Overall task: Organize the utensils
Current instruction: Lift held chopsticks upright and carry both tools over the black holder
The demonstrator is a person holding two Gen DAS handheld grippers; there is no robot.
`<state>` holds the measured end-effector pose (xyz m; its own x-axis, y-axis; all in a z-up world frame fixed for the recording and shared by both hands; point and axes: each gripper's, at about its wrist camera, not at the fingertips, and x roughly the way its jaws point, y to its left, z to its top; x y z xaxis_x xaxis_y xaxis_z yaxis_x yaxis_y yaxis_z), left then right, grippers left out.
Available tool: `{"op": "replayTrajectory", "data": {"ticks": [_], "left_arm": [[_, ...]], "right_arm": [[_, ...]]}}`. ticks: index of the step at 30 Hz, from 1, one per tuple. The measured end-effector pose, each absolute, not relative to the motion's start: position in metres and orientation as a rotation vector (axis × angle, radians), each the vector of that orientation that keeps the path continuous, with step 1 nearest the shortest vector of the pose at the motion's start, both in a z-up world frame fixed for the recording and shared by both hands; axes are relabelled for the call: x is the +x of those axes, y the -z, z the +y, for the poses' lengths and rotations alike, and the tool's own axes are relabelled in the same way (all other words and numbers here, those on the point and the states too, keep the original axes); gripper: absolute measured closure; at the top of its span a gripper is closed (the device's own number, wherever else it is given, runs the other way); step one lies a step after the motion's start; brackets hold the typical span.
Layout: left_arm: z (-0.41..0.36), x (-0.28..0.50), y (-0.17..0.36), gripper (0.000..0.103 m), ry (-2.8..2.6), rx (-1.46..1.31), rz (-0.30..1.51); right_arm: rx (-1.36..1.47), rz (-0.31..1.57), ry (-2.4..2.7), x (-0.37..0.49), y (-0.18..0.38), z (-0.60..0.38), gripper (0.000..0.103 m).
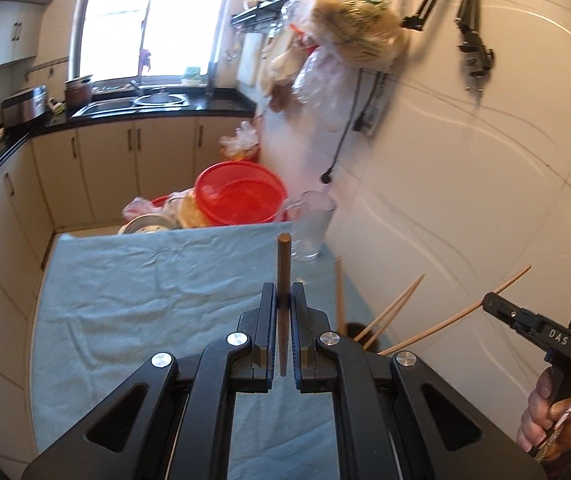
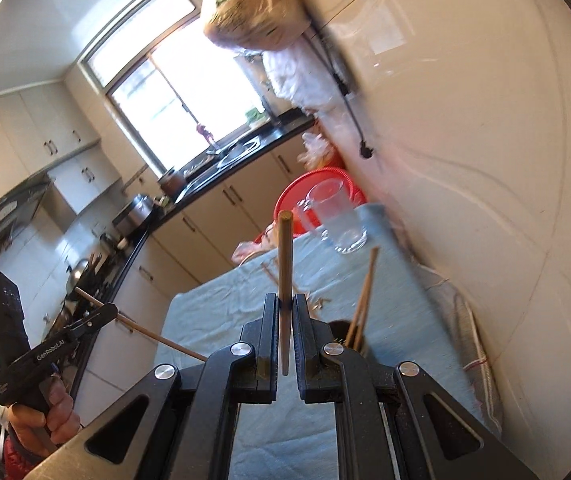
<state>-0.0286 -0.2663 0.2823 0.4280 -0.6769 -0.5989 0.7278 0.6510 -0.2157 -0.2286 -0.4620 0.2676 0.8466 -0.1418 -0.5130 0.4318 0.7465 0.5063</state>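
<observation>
Daylight poured through a window point(image 1: 147, 16) above the black countertop point(image 1: 157, 114) and sink point(image 1: 133, 103), cream cabinets point(image 1: 101, 164) ran beneath, and a glossy white wall point(image 1: 465, 168) stood beside the blue-clothed table point(image 1: 145, 292).

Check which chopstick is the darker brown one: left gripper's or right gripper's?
The dark brown wooden chopstick pinched in the left gripper. The right gripper holds a pale tan wooden chopstick, clearly lighter.
</observation>
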Motion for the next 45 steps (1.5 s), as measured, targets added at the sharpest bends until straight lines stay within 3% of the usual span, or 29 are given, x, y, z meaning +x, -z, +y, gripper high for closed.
{"op": "replayTrajectory", "data": {"ticks": [12,45], "left_arm": [[-0.329,-0.046,-0.299,0.097,0.977,0.119,0.697],[-0.391,-0.035,-0.221,0.097,0.943,0.226,0.833]], "right_arm": [[0.678,0.446,0.383,-0.248,-0.269,-0.491,0.096],[0.614,0.66,0.387,-0.183,-0.206,-0.516,0.096]]}}
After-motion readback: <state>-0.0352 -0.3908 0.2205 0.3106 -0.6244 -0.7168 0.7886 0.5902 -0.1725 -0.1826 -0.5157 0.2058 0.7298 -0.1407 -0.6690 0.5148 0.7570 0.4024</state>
